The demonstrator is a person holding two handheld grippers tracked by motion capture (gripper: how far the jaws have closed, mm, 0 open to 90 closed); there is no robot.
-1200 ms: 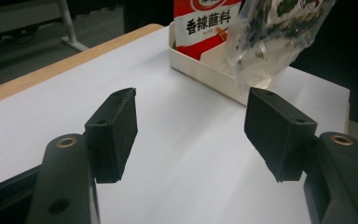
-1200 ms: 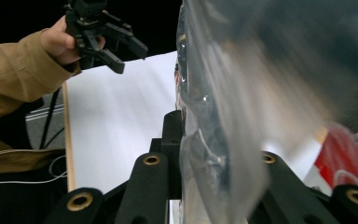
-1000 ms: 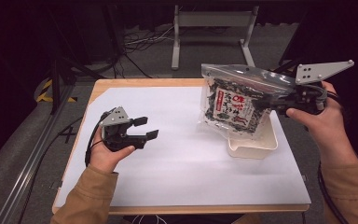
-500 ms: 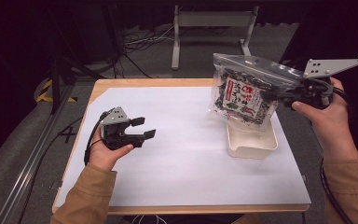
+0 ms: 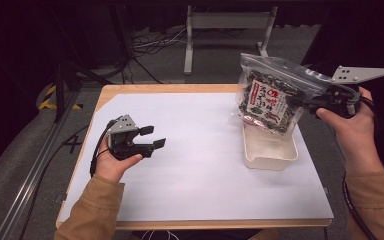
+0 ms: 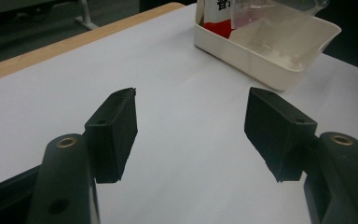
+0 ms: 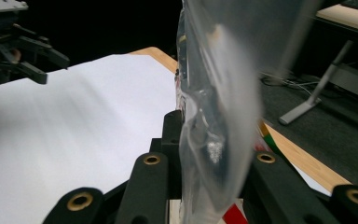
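Note:
A clear zip bag of dark seaweed snacks with a red and white label (image 5: pixel 270 97) hangs in the air over a cream plastic tray (image 5: pixel 270 152) at the right of the table. My right gripper (image 5: pixel 305 102) is shut on the bag's side edge; in the right gripper view the clear plastic (image 7: pixel 214 140) is pinched between its jaws. My left gripper (image 5: pixel 152 137) rests low at the left of the table, open and holding nothing, with white sheet (image 6: pixel 186 154) between its jaws. The tray (image 6: pixel 265 58) lies ahead of it.
A white sheet (image 5: pixel 200 175) covers the wooden table (image 5: pixel 170 89). A metal stand (image 5: pixel 225 22) and cables lie on the floor beyond the far edge. A metal rail (image 5: pixel 35 165) runs along the floor at the left.
My right gripper has carried the bag up and to the right, lifting it higher above the tray. The left gripper has stayed in place.

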